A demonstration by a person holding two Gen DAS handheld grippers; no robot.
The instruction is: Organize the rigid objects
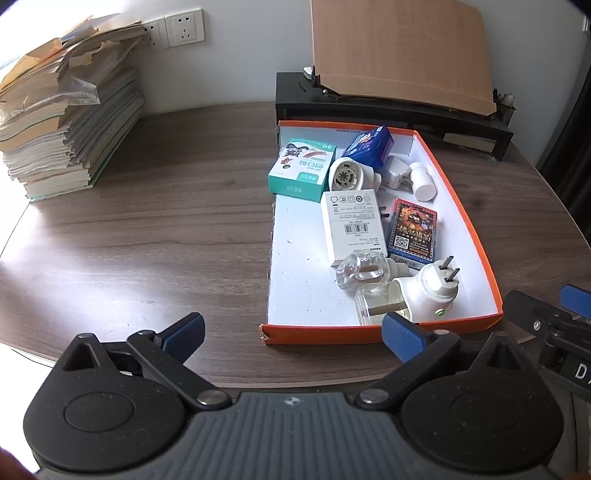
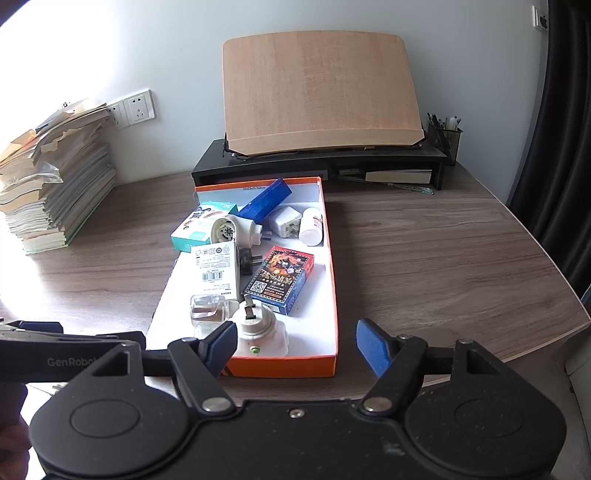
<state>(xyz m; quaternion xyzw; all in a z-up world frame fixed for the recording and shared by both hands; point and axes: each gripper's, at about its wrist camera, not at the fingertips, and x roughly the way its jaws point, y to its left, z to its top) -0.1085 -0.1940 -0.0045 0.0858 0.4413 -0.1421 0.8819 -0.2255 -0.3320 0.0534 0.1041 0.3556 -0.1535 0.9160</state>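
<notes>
An orange box [image 1: 476,229] with a white inside sits on the wooden desk; it also shows in the right wrist view [image 2: 334,280]. It holds a teal carton [image 1: 301,170], a blue box [image 1: 369,146], a white carton [image 1: 352,225], a card deck [image 1: 413,227], a white pill bottle [image 1: 421,181], plug-in devices [image 1: 430,291] and clear bottles [image 1: 364,273]. My left gripper [image 1: 291,334] is open and empty before the box's near edge. My right gripper [image 2: 297,347] is open and empty over the box's near end.
A tall stack of books and papers [image 1: 66,110] stands at the left by wall sockets [image 1: 183,27]. A black monitor riser [image 1: 391,110] with a wooden board [image 1: 399,48] stands behind the box. A pen holder [image 2: 445,136] is at the right.
</notes>
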